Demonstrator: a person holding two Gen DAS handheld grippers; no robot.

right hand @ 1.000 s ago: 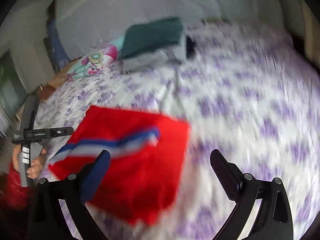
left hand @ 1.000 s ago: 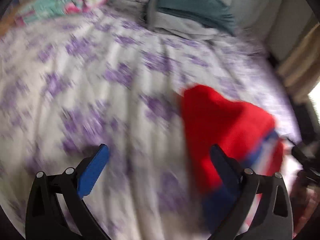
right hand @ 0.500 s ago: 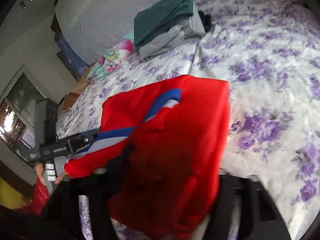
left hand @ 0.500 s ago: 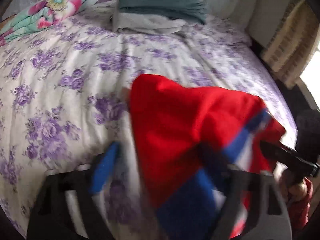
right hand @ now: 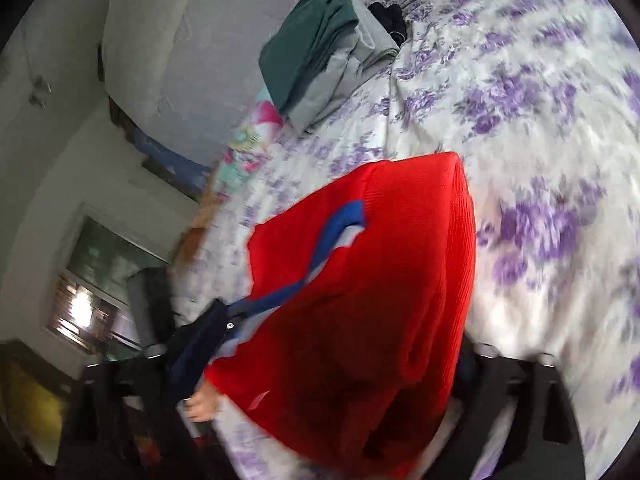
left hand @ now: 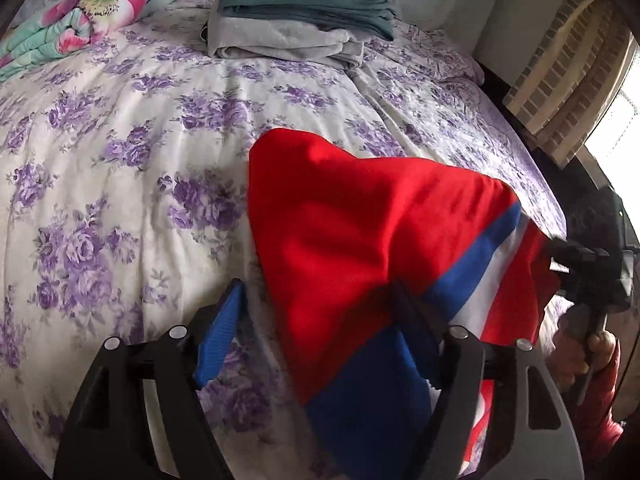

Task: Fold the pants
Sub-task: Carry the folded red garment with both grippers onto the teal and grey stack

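We have the red pants (left hand: 360, 232) on the bed (left hand: 120, 128), draped over both grippers. The left gripper (left hand: 316, 312) has its jaws spread, cloth over the right one only. The right gripper (right hand: 320, 364) is covered: we cannot tell its state. Long axis runs away from us.

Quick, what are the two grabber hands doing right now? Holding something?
Left gripper: fingers apart, the red pants draped between them; a real pinch cannot be told.
Right gripper: buried under the pants; open or closed cannot be told.
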